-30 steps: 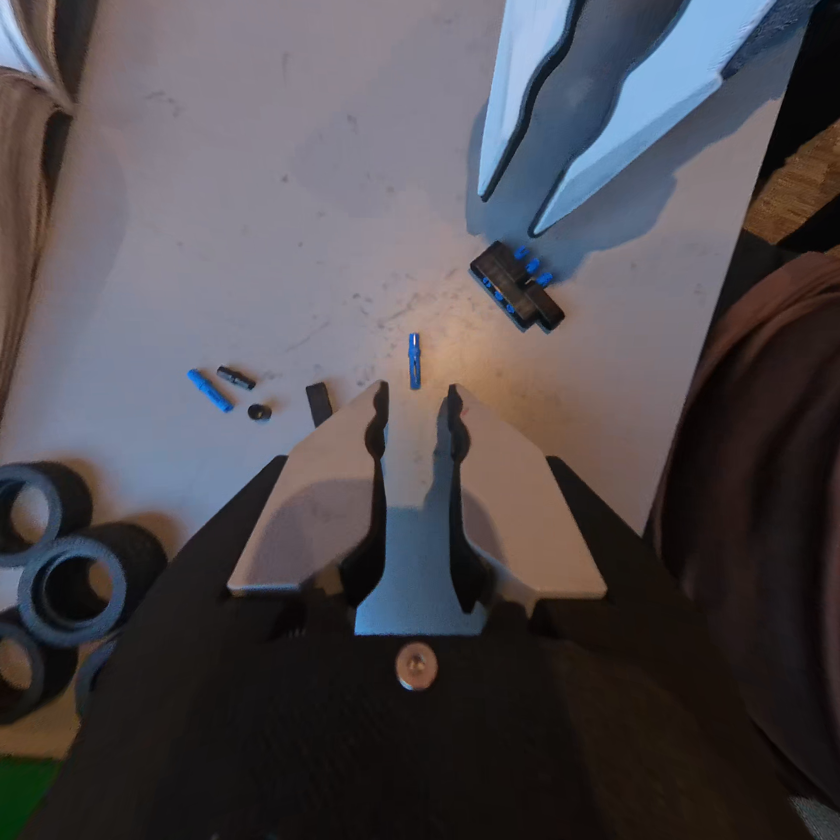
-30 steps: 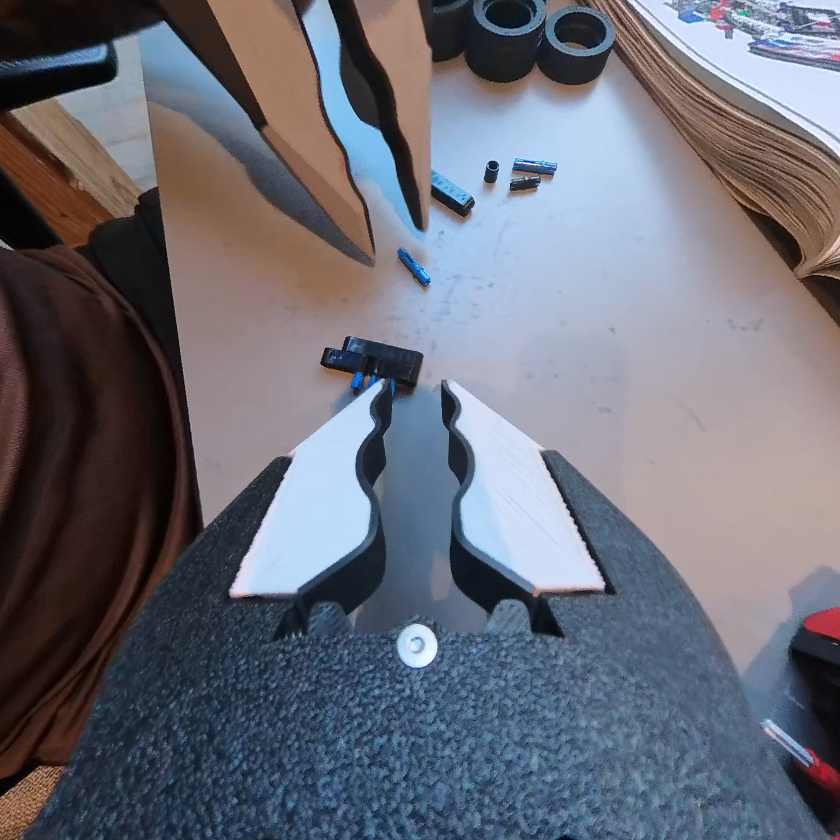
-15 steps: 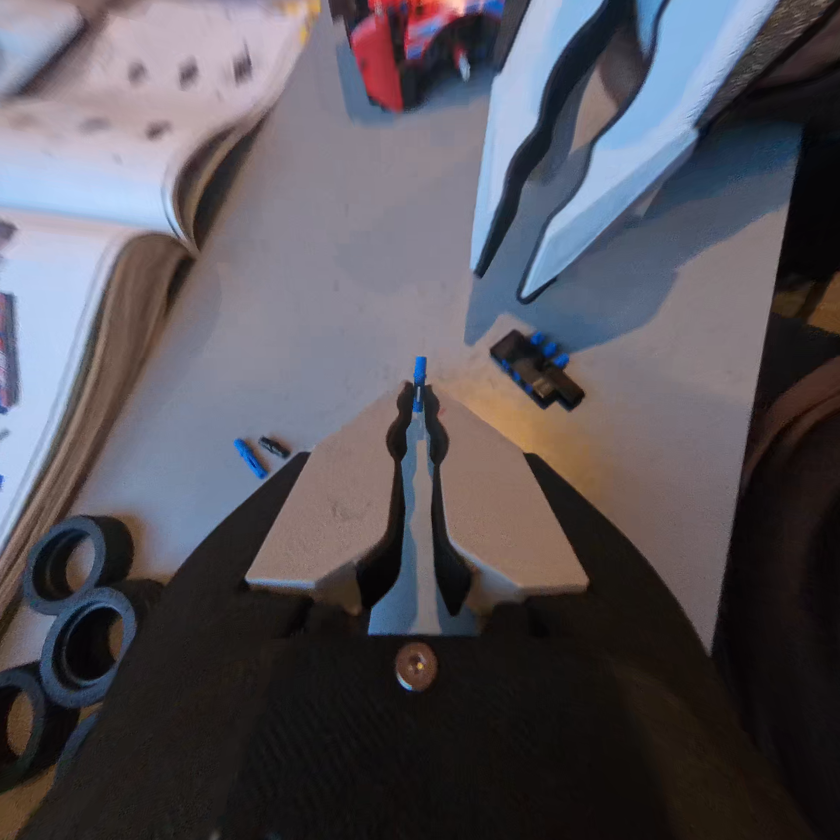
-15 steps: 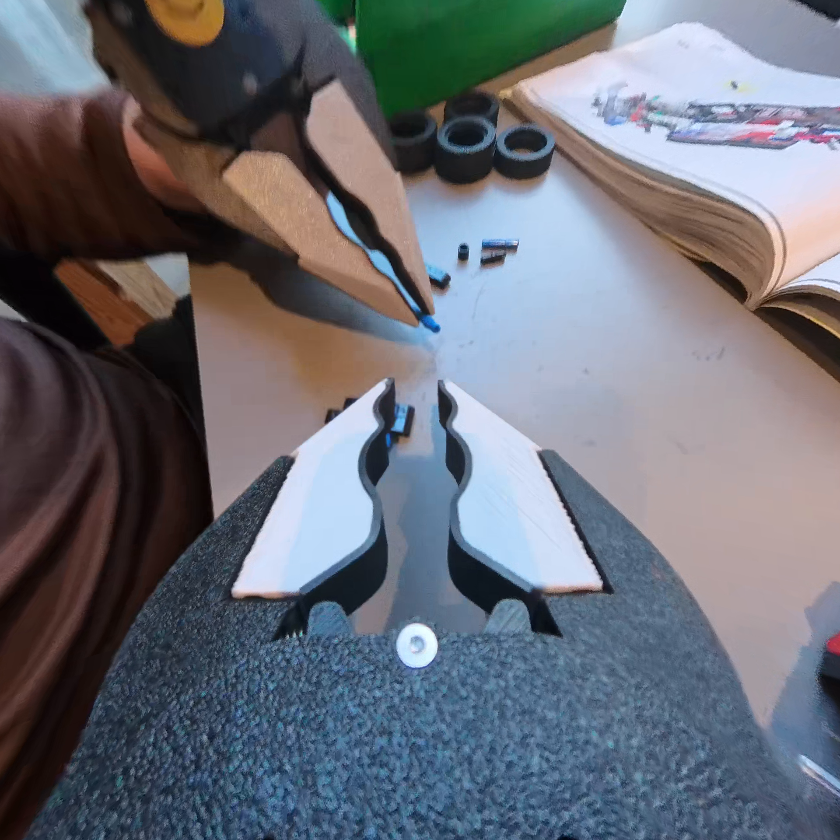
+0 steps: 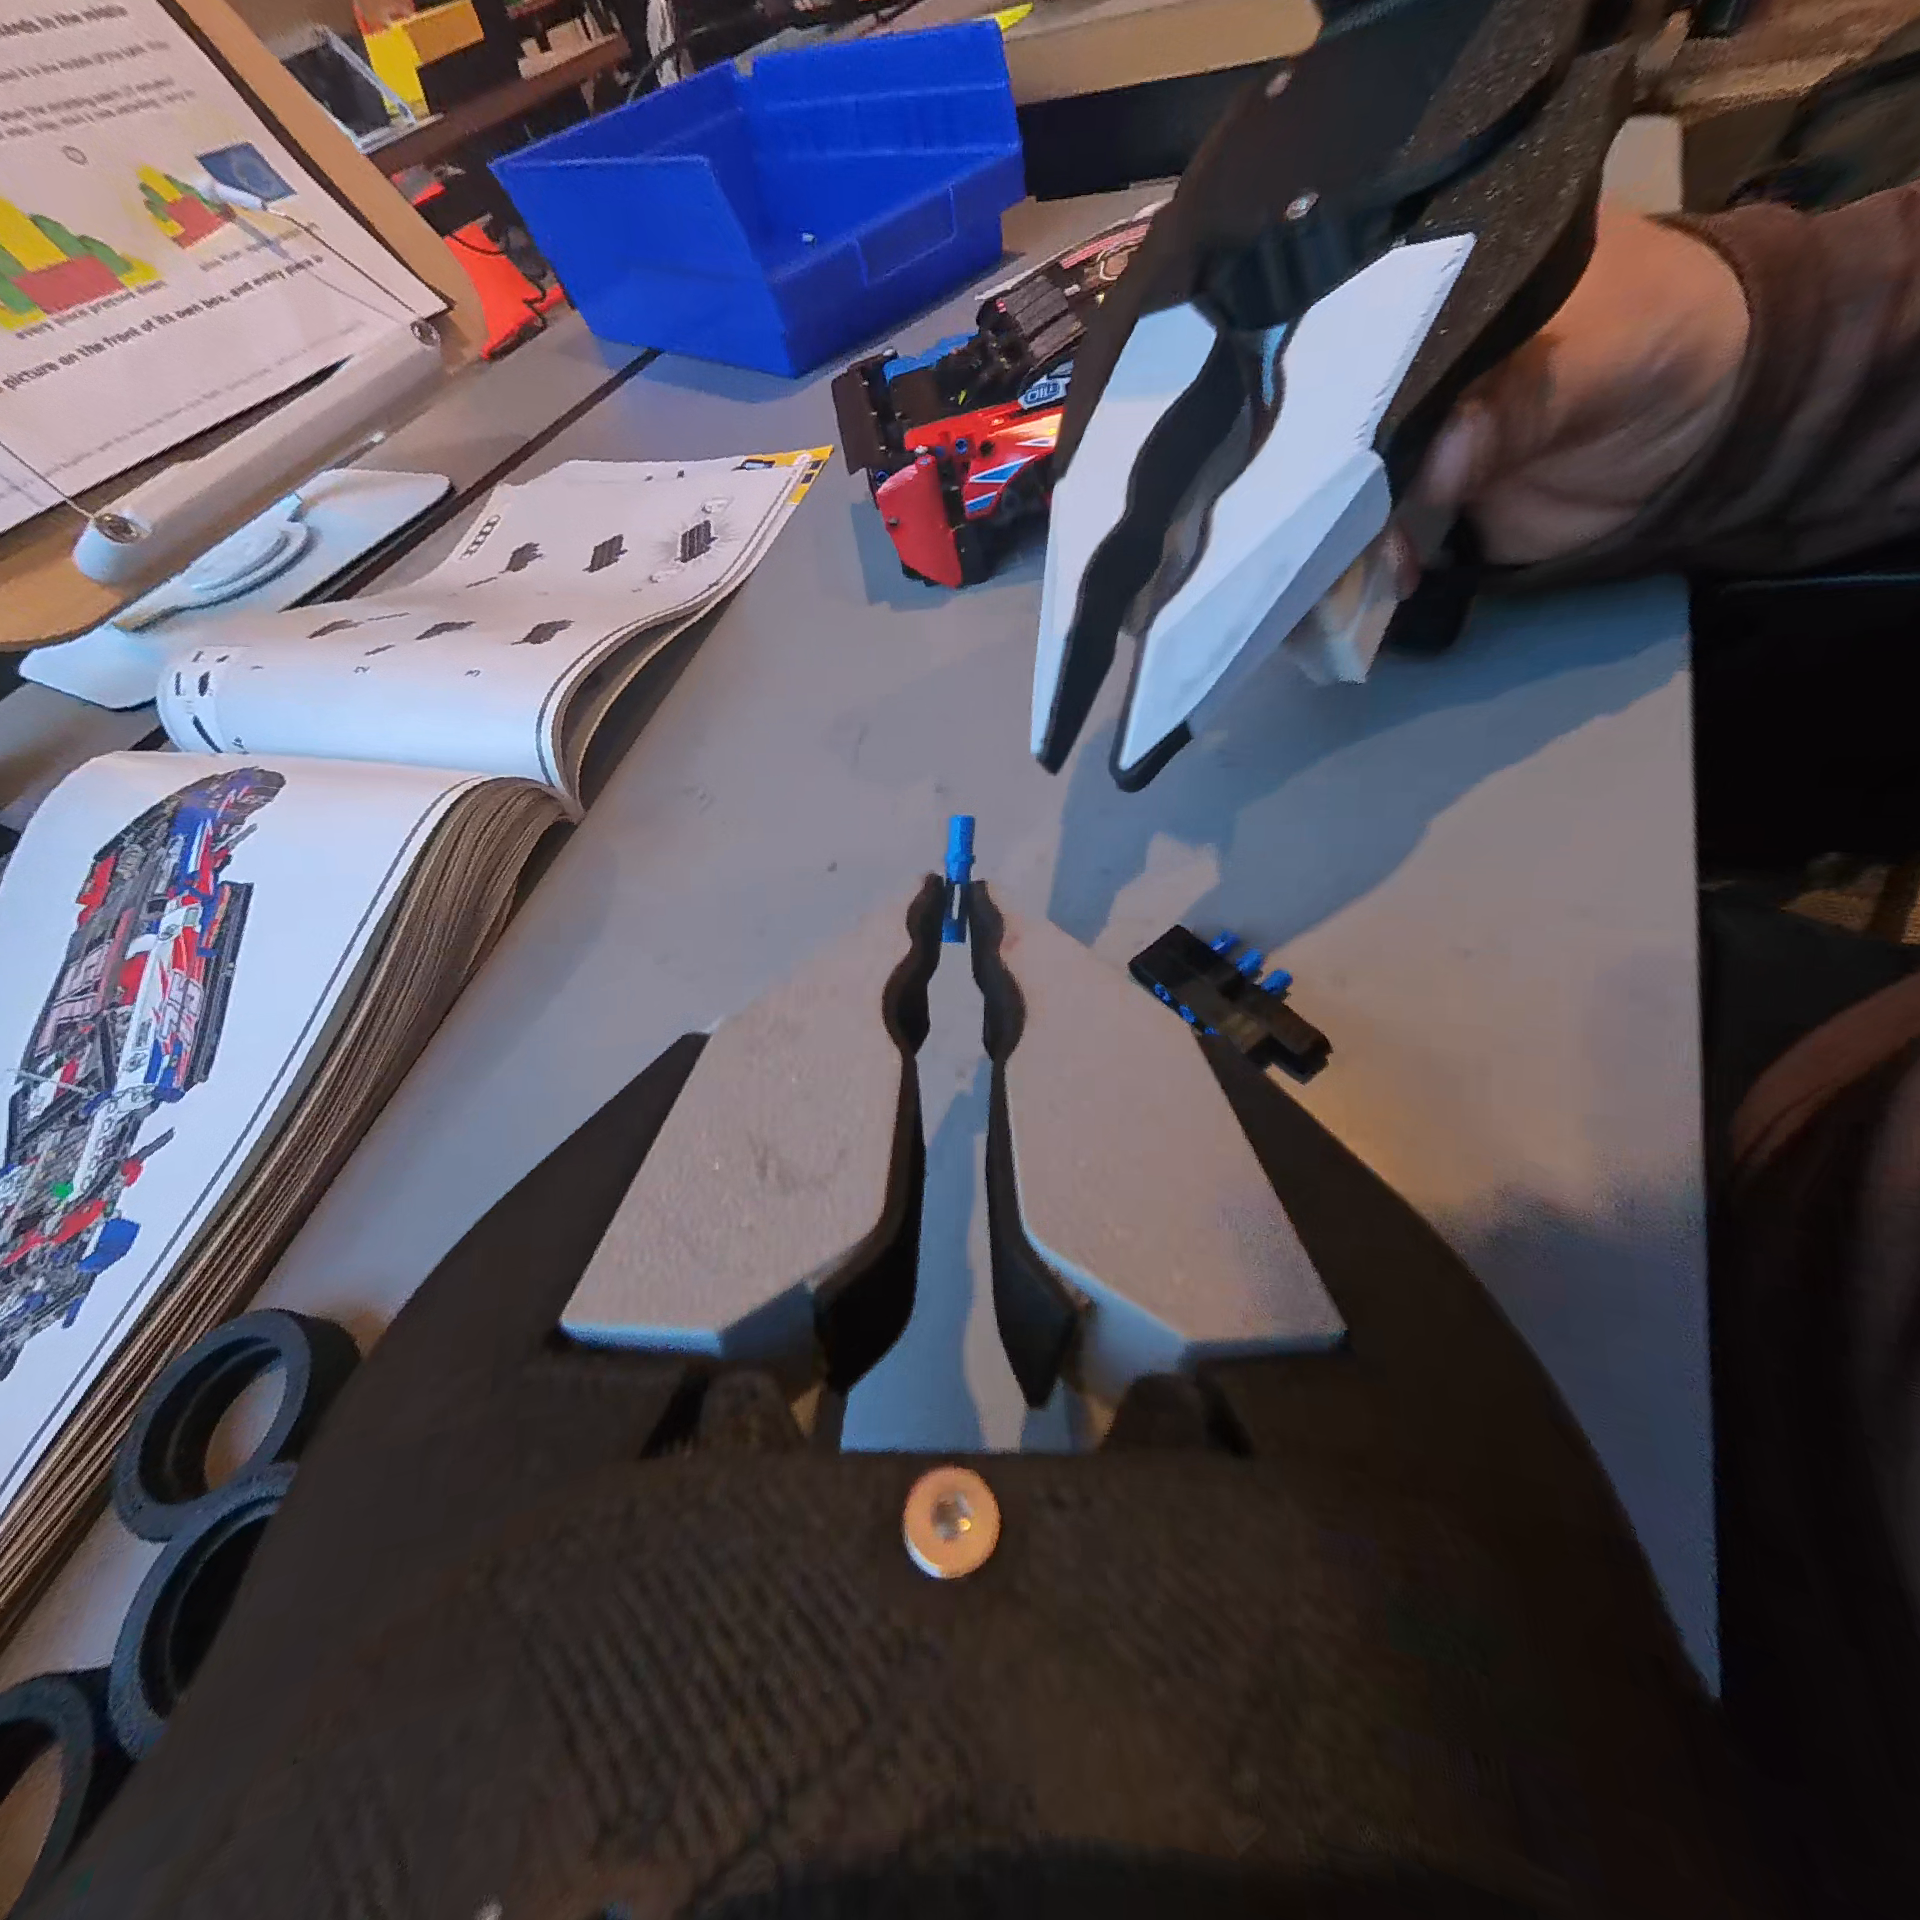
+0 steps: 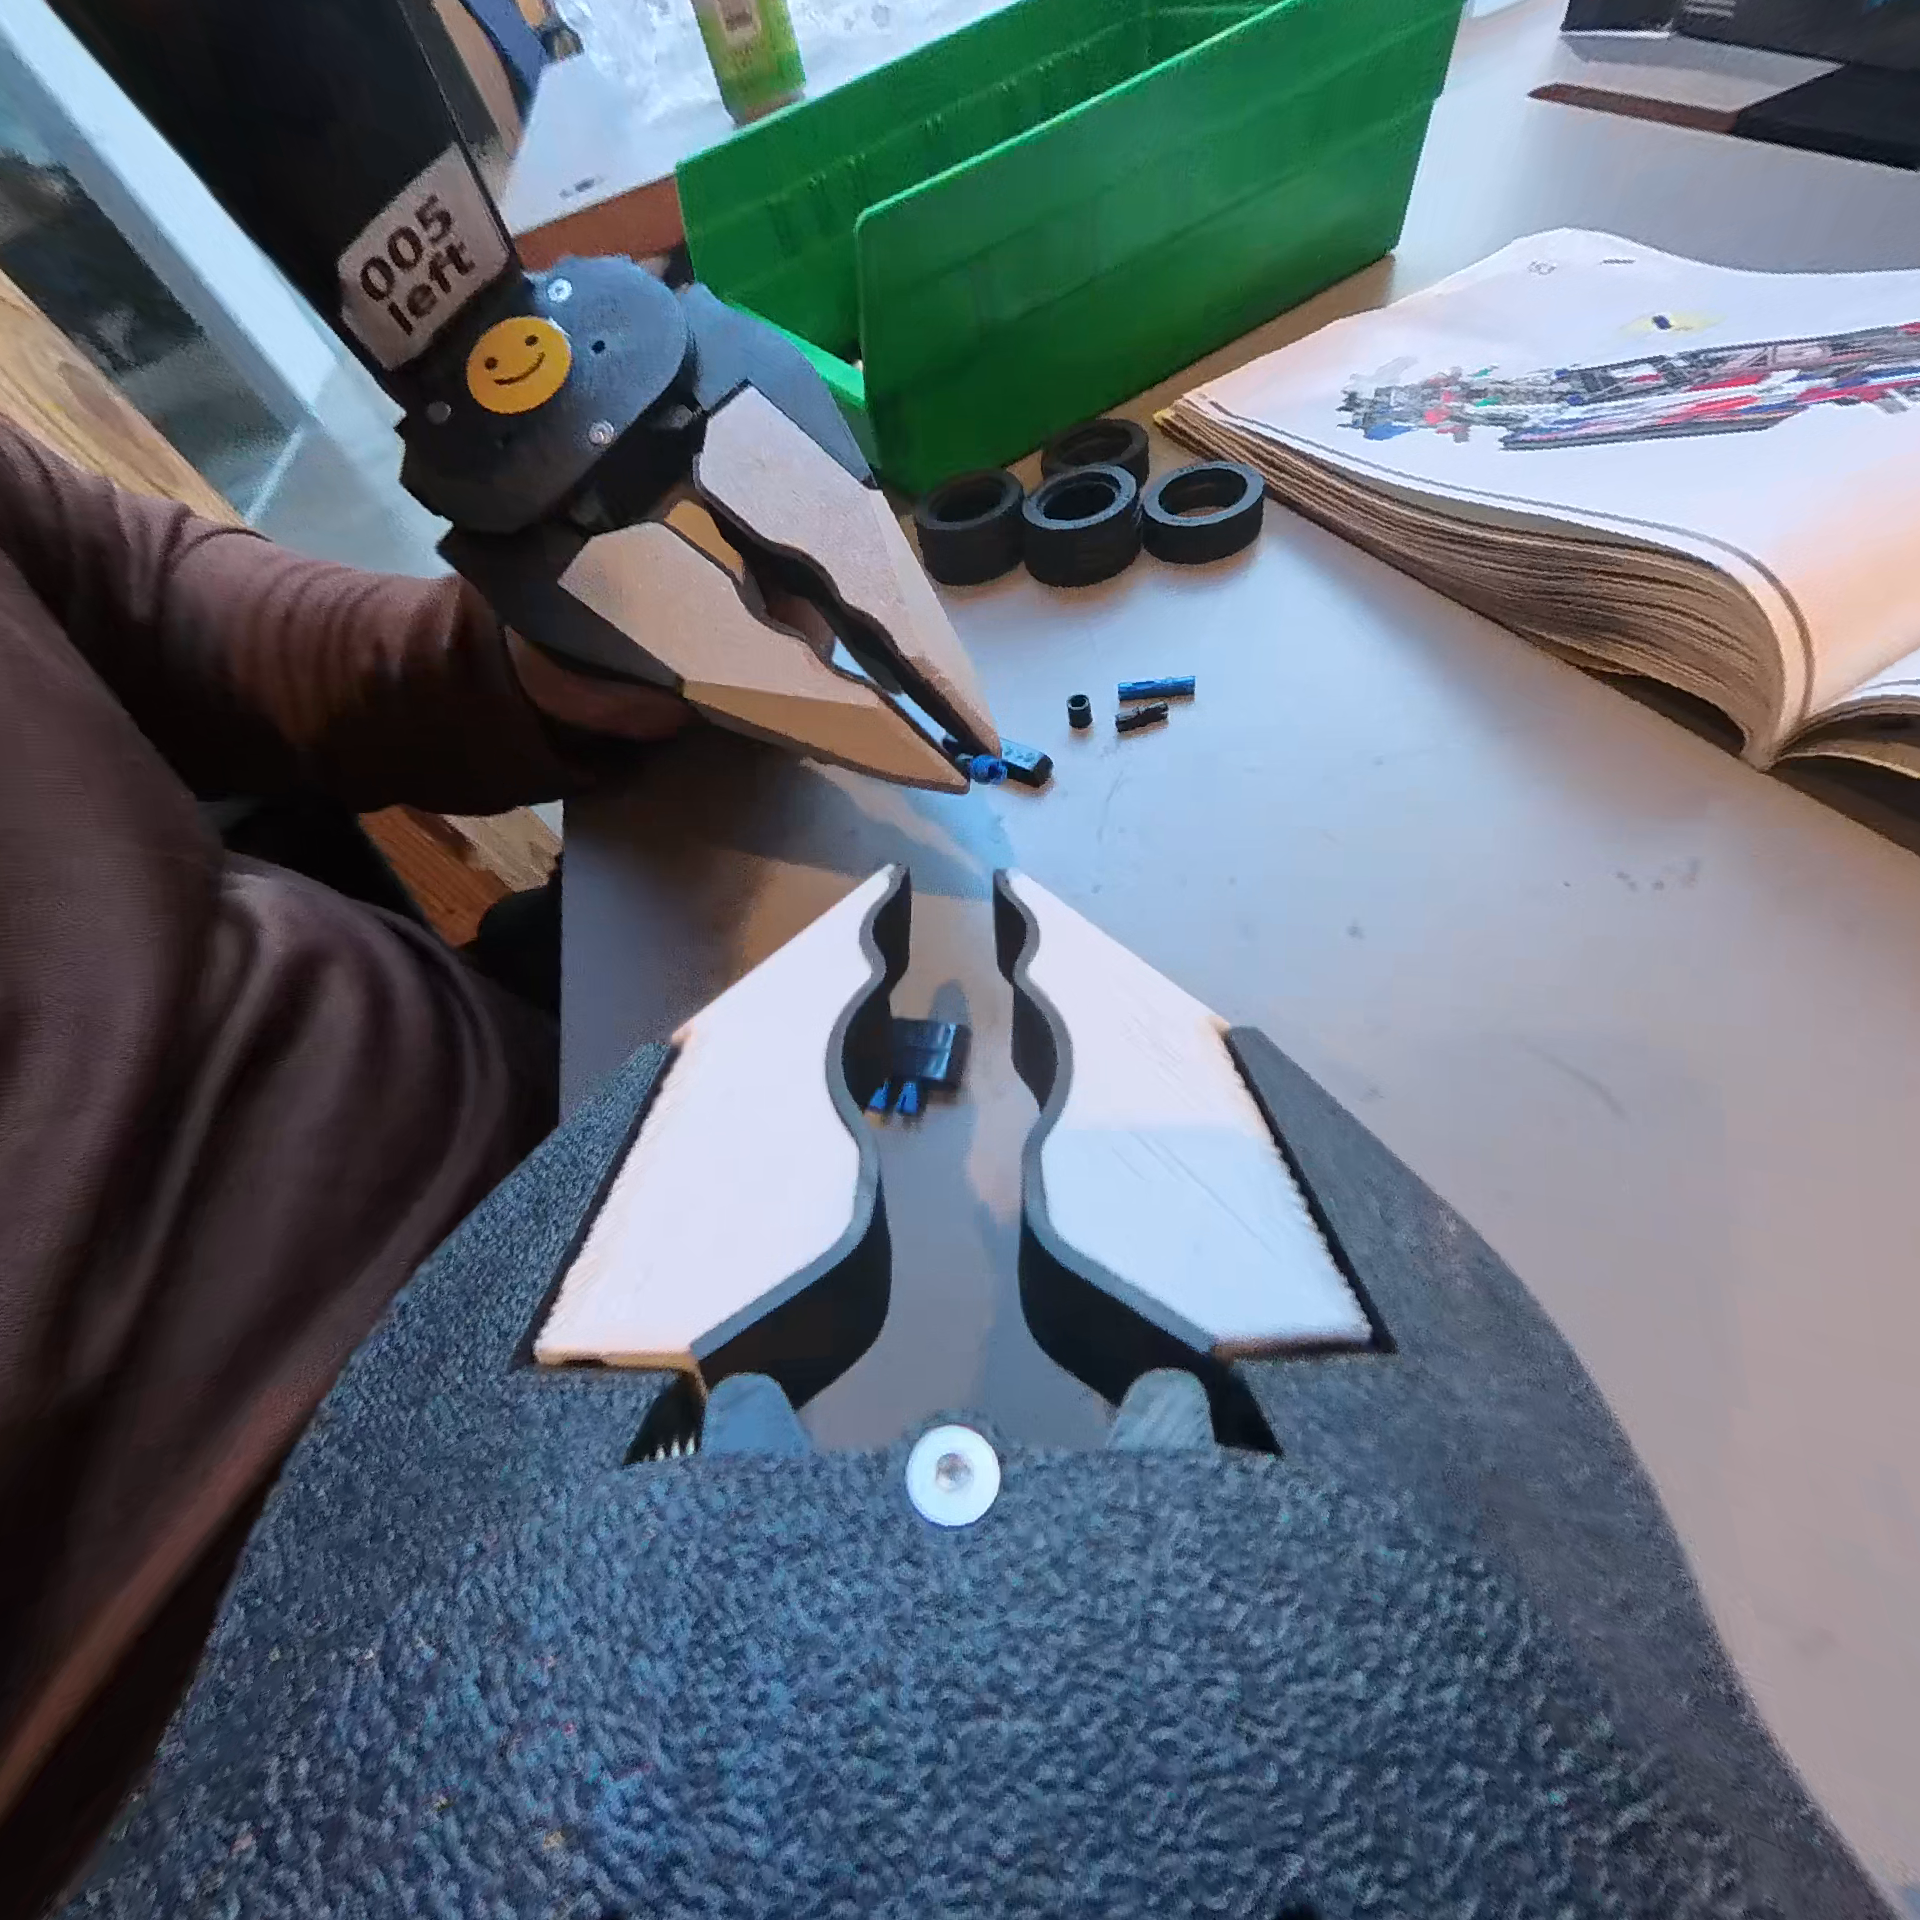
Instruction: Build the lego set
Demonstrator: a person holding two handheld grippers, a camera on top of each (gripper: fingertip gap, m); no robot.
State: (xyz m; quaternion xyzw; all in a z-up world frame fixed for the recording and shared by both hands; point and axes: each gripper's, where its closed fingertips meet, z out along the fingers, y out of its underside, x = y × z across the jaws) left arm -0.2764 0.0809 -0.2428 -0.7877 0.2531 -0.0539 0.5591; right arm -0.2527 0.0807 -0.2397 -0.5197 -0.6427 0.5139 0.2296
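My left gripper (image 5: 956, 896) is shut on a small blue pin (image 5: 960, 840), whose far end sticks out past the tips, held above the grey table (image 5: 831, 748). The right wrist view shows the left gripper (image 6: 975, 764) with the pin (image 6: 985, 769) at its tips. A black beam with blue pins (image 5: 1226, 997) lies on the table to the right. My right gripper (image 6: 945, 883) is open and empty, hovering over that beam (image 6: 925, 1060), which shows between its fingers. The left wrist view shows the right gripper (image 5: 1091, 771) higher up.
A short black beam (image 6: 1029, 767), a black bush (image 6: 1081, 710), a blue pin (image 6: 1155, 686) and a black pin (image 6: 1141, 715) lie loose. Several black tyres (image 6: 1091, 509) sit by a green bin (image 6: 1091, 208). An open instruction book (image 5: 260, 935), a partly built red car (image 5: 956, 457) and a blue bin (image 5: 790, 208) stand farther off. My two grippers' fingertips are within a few centimetres of each other.
My left gripper closed on the blue pin that lay on the table and lifted it. My right gripper moved forward so the black beam now shows between its open fingers.
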